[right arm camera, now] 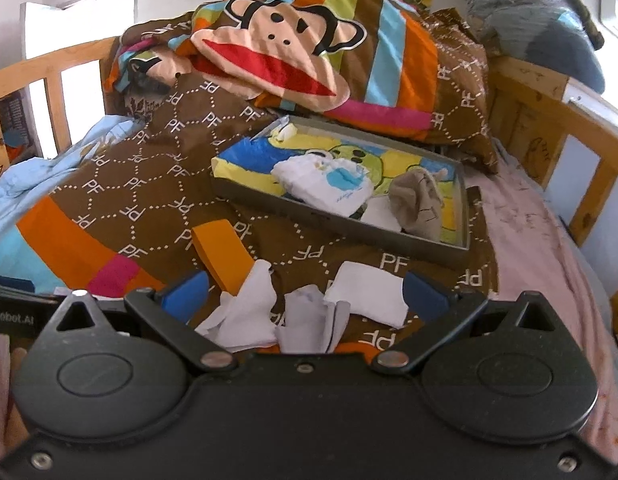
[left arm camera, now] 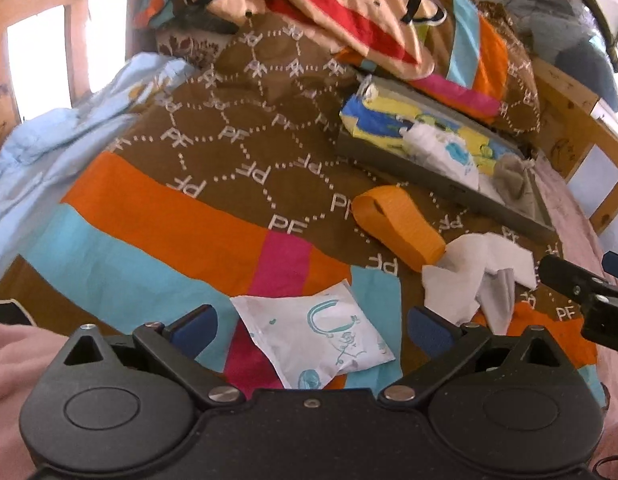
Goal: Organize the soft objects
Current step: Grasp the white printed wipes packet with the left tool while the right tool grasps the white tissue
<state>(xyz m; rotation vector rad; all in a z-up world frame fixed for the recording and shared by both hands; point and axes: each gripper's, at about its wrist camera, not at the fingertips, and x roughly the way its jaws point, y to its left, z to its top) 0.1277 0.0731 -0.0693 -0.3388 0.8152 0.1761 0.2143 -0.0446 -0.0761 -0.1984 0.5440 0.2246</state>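
L gripper (left arm camera: 311, 330) jaws spread wide, nothing pinched. White pouch (left arm camera: 315, 338) w/ teal print lies flat on the quilt (left arm camera: 237, 152), directly between the fingertips and just ahead of them. Looks thin, light, floppy; prob slick film, so a pinch at the near edge or a corner should work, mid-body may just slide.

R gripper (right arm camera: 305, 298) also spread, empty. Crumpled white cloth pieces (right arm camera: 309, 312) sit right under/between its tips; soft, will bunch, grab a raised fold.

Orange strap loop (left arm camera: 395, 226) ahead of both. Grey tray (right arm camera: 337, 228) further fwd, already holds a few soft items.
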